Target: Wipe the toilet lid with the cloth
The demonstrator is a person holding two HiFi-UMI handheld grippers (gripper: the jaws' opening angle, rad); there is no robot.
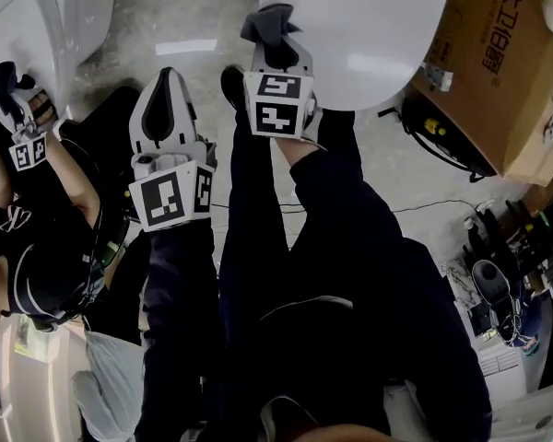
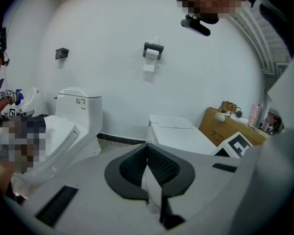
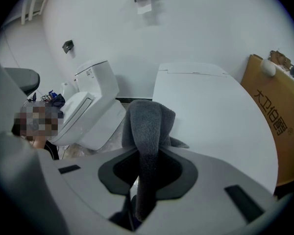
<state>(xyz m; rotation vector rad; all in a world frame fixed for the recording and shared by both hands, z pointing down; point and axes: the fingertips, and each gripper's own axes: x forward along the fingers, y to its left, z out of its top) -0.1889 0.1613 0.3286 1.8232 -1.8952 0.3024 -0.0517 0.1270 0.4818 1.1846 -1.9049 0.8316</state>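
Observation:
The white toilet lid (image 1: 369,35) lies shut at the top of the head view, broad and glossy. My right gripper (image 1: 275,44) is at its near left edge, shut on a grey cloth (image 1: 269,24) that bunches up over the jaw tips. In the right gripper view the cloth (image 3: 147,126) hangs folded between the jaws, its top just in front of the lid (image 3: 215,116). My left gripper (image 1: 166,109) is held over the floor to the left of the lid, jaws shut with nothing between them (image 2: 147,155). The lid (image 2: 179,133) shows ahead in the left gripper view.
A cardboard box (image 1: 507,63) stands right of the toilet, with cables (image 1: 442,145) on the floor beside it. A second toilet (image 2: 73,126) is at the left, where another person (image 1: 37,247) works with grippers. A paper-roll holder (image 2: 152,50) hangs on the wall.

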